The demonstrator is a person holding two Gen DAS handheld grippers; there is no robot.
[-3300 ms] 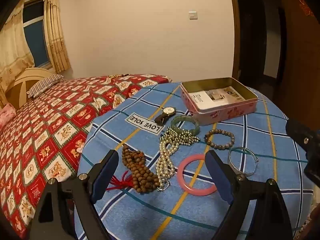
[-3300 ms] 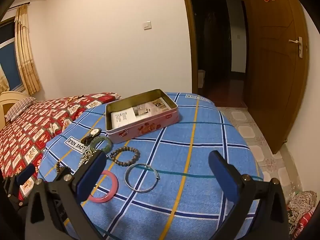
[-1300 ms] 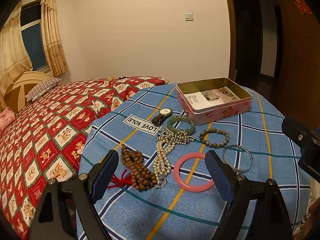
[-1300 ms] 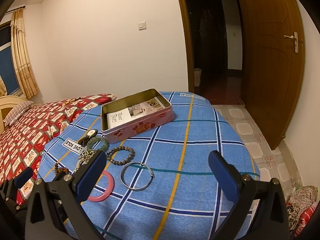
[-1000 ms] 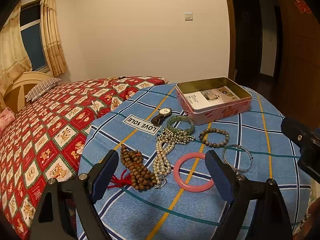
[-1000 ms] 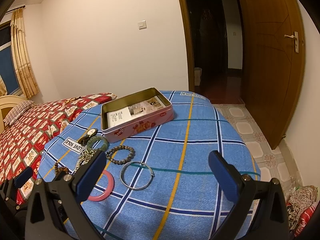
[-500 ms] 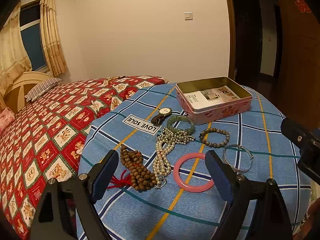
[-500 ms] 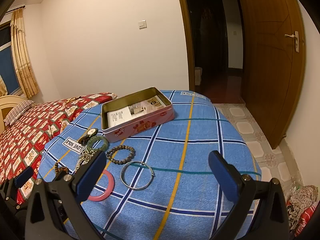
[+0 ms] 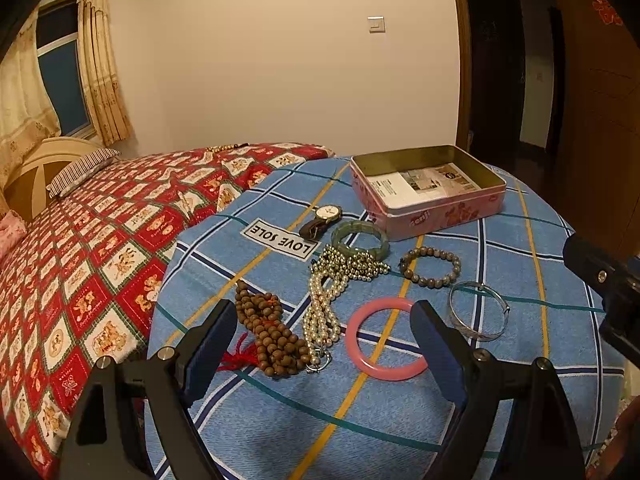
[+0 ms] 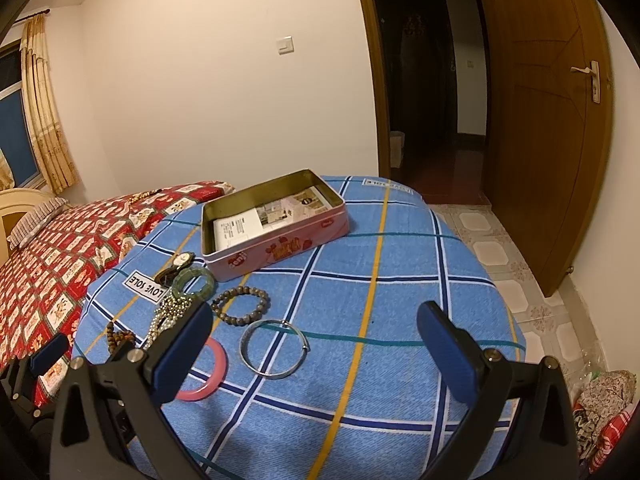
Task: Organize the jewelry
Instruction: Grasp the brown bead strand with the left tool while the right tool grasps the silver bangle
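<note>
Barely shifted since earlier: left gripper (image 9: 322, 334) and right gripper (image 10: 314, 334) hover spread wide, empty. Nothing packed yet; pink bangle (image 9: 386, 338), pearl necklace (image 9: 324, 312) lie near pink tin (image 9: 426, 190). Next: close on the bangle, carry into tin.

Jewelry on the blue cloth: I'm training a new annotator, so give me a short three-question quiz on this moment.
1. True or false: the pink tin already holds a bracelet.
2. Which piece lies nearest the left gripper? A. watch B. pink bangle C. green bangle
3. What are both grippers' jaws doing, including the right gripper?

Key: 1. False, only printed paper shows inside. 2. B. 3. Open, holding nothing.
</note>
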